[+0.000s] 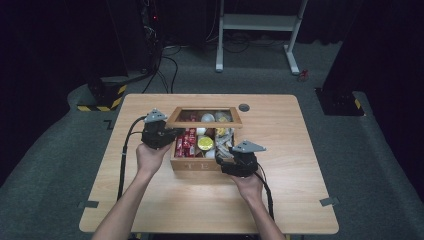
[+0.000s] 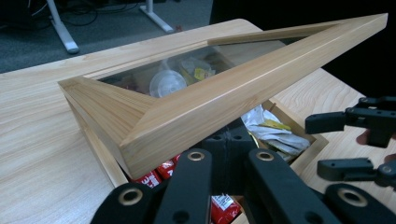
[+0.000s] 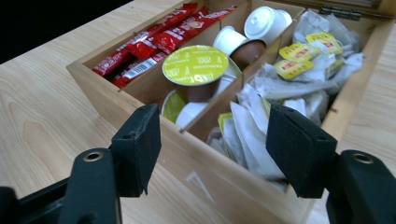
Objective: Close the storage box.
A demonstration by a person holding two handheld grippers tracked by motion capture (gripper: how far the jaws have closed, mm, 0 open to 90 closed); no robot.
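A light wooden table (image 1: 150,200) carries a wooden tea box (image 1: 196,165) near its middle, with letters on the front wall. The box's glass-paned lid (image 1: 204,118) is raised on its back hinge and tilts over the far half of the box; in the left gripper view the lid's wooden frame (image 2: 196,109) slants across just above the jaws.

The left gripper (image 1: 159,133) sits at the box's left side by the lid's front corner. Its jaws run under the frame's edge, but whether they pinch the lid or merely prop it cannot be told. The right gripper (image 1: 239,159) is at the box's front right corner — its jaws are spread wide, one to each side of the front wall, touching nothing visible.

Inside, the box is split into compartments: red sachets (image 3: 154,39) in the left one, coffee capsules in the middle — the nearest with a yellow-green foil top (image 3: 194,64) — and white paper tea bags (image 3: 280,84) with yellow tags in the right one.
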